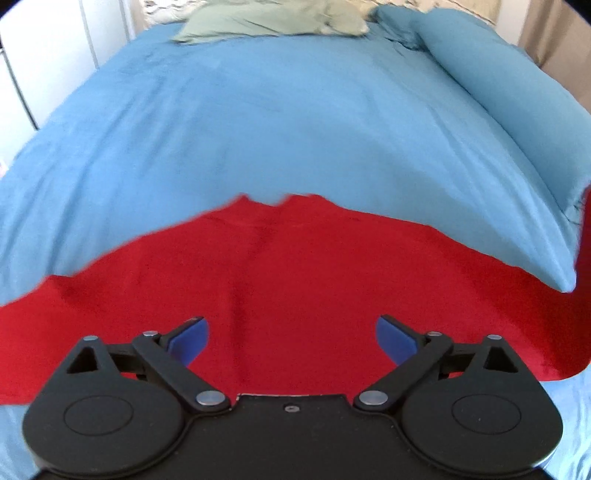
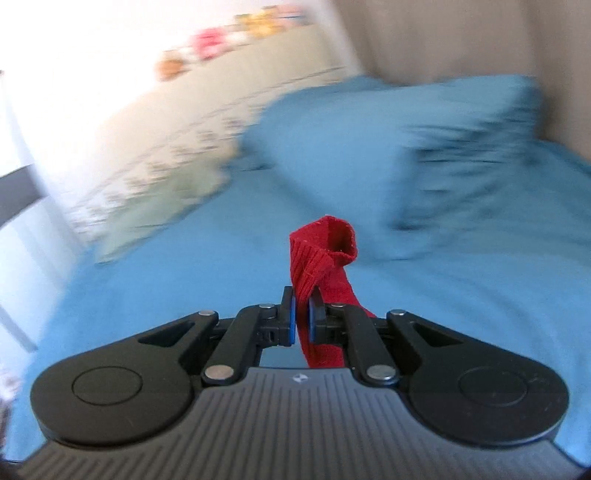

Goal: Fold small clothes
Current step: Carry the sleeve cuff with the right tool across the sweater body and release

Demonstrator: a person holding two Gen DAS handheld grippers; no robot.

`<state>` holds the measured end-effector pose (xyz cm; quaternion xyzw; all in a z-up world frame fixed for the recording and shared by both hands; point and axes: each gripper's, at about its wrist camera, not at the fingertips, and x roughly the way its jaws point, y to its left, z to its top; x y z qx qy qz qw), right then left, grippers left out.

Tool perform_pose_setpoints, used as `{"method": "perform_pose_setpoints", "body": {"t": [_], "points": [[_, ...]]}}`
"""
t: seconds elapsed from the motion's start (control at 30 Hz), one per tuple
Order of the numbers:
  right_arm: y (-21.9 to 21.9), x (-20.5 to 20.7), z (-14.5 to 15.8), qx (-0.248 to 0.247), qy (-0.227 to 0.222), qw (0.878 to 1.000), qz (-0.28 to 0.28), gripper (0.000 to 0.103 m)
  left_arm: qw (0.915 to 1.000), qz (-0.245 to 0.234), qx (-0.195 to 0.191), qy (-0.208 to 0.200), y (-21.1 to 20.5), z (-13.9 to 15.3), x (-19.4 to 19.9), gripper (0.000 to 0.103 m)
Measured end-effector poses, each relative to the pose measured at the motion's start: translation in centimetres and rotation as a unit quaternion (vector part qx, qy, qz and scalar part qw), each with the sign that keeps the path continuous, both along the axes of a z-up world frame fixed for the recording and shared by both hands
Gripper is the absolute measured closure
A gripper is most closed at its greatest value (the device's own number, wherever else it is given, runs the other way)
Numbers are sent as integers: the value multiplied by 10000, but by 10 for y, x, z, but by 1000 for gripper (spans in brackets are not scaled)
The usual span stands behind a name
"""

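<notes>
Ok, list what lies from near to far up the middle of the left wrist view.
left gripper, jaws open → red garment spread flat → blue bedcover → pale green cloth at the far end.

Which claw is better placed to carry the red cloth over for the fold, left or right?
Probably the right. The right claw is shut on an edge of the red cloth and holds it up over the bed. The left claw is open above the cloth and grips nothing.
</notes>
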<state>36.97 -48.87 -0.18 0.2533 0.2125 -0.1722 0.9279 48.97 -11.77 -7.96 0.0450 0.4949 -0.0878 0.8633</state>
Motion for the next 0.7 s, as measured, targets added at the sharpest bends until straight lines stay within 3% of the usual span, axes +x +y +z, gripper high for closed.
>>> {"method": "perform_pose_setpoints", "body": {"t": [0.13, 0.23, 0.47, 0.7], "points": [[90, 50, 15, 85, -269, 9943, 1030, 81, 9997, 170, 132, -88, 51, 6, 1, 3], [153, 77, 9, 171, -270, 9850, 1694, 81, 9991, 325, 228, -120, 88, 3, -2, 3], [291, 106, -66, -285, 268, 9557, 2918, 81, 9969, 772, 142, -10, 159, -18, -13, 3], [359, 92, -135, -1062, 729, 9315, 3402, 81, 9954, 957, 41, -42, 183, -27, -15, 3]]}}
